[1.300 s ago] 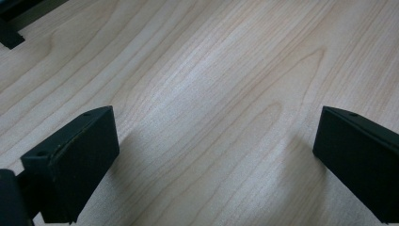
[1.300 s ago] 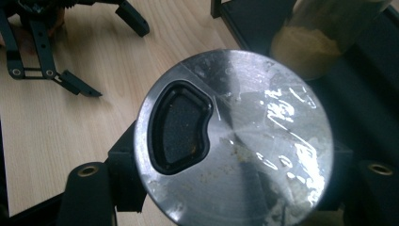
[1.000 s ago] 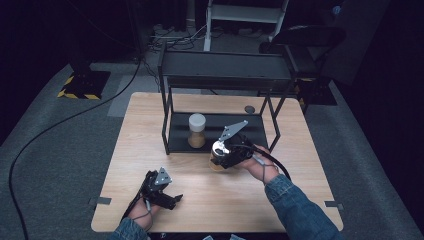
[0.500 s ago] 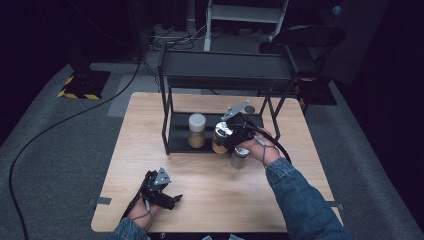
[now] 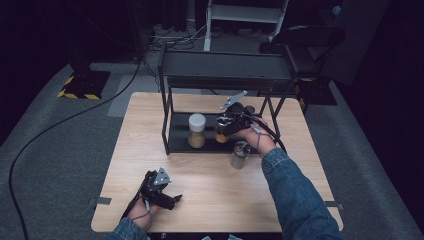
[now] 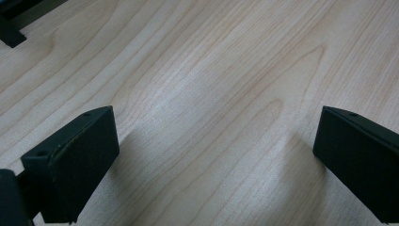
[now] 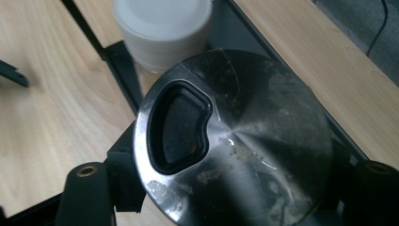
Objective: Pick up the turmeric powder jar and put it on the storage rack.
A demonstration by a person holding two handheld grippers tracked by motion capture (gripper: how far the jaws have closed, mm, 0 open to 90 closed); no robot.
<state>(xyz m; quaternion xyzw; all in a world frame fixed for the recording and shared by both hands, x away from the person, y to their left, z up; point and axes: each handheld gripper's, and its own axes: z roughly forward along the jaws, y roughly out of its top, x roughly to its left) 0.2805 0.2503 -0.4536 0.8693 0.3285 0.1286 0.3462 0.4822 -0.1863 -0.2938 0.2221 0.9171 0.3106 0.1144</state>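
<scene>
**Shaker clamped at the rack's lower shelf**

Shaker sat between the right gripper's fingers, which were clamped on its sides; in the right gripper view the metal lid showed from above, smeared with residue, its black pour opening toward the left finger. The right finger stood at the lid's other edge. Just beyond the fingertips stood a jar with a white lid, close to the shaker; whether the two touched I could not tell. In the high view the shaker's amber body was at the lower shelf of the black rack, with the jar on that shelf to the gripper's left. Whether the shaker rested on the shelf or hung just over it could not be told. A second shaker, metal-topped, stood on the table in front of the rack, just beside the right hand's wrist.

The left gripper lay low at the table's near edge, well apart from the rack. In the left gripper view its fingers stood wide apart with bare wood between them, nothing held. A corner of the rack's foot showed far beyond the left finger.
</scene>
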